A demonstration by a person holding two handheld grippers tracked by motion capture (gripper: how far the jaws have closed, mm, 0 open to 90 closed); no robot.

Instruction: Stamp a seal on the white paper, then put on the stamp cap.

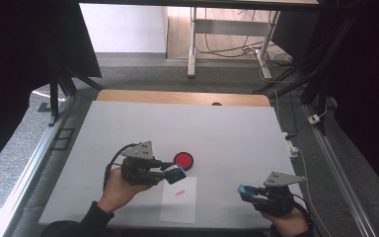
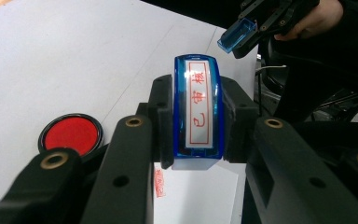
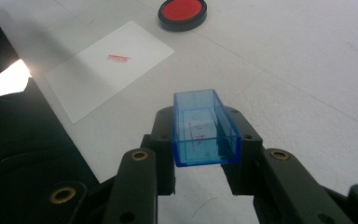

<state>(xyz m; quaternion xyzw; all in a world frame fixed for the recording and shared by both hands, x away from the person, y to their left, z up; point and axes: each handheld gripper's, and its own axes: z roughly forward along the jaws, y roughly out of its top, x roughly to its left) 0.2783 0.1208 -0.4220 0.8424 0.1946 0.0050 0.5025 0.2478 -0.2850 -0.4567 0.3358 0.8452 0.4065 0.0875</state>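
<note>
The left tongs point(image 2: 196, 122) clamp a blue plastic stamp with a white label of red characters point(image 2: 197, 112), held above the top edge of a white paper sheet point(image 1: 178, 200) near the tabletop's near edge. A red imprint point(image 3: 119, 58) marks that sheet. Just beyond the stamp, a round black-rimmed ink pad point(image 1: 183, 160) sits open, its red ink filling the well. Toward the near right corner, the right tongs point(image 3: 204, 140) grip a clear blue plastic stamp cap point(image 3: 205, 128), open end up, nothing inside, raised off the surface. The white tabletop point(image 1: 227, 128) lies bare across its far half and right side, with a wooden strip along the far edge. Beyond it are grey floor, table legs and loose cables.
</note>
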